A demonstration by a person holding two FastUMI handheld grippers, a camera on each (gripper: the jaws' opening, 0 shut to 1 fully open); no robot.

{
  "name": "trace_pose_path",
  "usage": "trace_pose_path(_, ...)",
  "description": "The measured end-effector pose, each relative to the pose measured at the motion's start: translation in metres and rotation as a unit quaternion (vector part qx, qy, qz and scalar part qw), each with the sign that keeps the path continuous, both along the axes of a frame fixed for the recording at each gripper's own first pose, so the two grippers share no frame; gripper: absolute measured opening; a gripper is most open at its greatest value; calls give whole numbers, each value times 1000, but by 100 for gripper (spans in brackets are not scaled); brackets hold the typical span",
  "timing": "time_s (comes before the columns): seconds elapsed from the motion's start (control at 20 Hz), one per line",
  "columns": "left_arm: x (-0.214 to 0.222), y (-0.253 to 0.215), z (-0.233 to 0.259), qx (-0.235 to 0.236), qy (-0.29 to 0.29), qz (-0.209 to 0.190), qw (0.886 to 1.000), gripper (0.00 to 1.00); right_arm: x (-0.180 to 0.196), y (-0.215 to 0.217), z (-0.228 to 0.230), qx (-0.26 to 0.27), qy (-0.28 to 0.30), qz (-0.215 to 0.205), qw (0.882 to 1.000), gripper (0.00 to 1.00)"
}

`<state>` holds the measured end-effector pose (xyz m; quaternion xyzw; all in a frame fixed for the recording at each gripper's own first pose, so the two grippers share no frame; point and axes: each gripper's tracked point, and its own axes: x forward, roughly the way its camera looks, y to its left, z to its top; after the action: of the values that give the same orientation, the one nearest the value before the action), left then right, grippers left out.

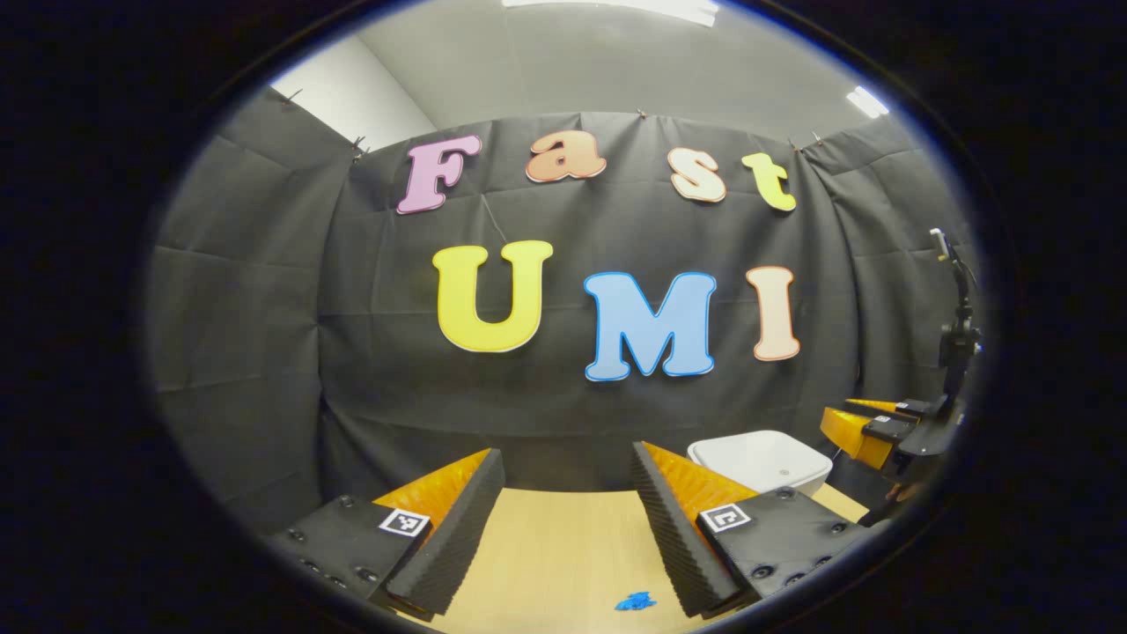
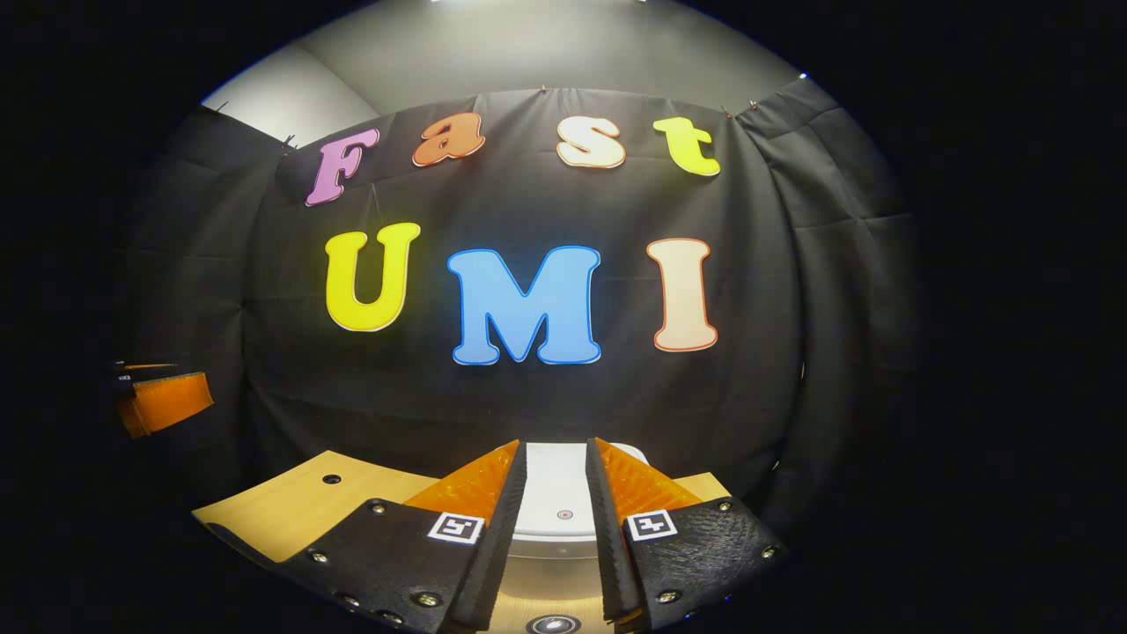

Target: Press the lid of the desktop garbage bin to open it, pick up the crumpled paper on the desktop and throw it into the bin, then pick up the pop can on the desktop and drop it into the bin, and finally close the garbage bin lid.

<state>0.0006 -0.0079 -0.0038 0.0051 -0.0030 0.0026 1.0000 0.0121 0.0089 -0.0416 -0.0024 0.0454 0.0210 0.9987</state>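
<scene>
While lid-down, white bin (image 2: 563, 502) just ahead — right gripper (image 2: 556, 480) slightly apart, empty.

In the right gripper view the tongs (image 2: 556, 475) hide both sides of the bin (image 2: 556, 493), while in the left gripper view a small blue scrap (image 1: 635, 602) on the surface (image 1: 555, 546) is too small to identify.
</scene>
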Motion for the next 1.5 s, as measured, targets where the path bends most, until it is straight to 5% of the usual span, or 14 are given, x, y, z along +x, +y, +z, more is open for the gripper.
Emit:
trace_pose_path(0.05,0,1,0,0,0,0,1000,96,-1,-10,-7,-7,6,-21,1000,45)
trace_pose_path(0.15,-1,2,-1,0,1,1,1000,96,5,-11,-13,-5,12,-19,1000,6)
trace_pose_path(0.3,1,1,-3,1,2,2,1000,96,10,-15,-23,0,24,-22,999,1)
trace_pose_path(1.1,10,3,-10,4,4,24,1000,96,48,-8,-96,2,125,11,992,0)
trace_pose_path(1.5,14,2,-16,7,6,28,1000,96,48,-7,-103,4,122,6,992,1)
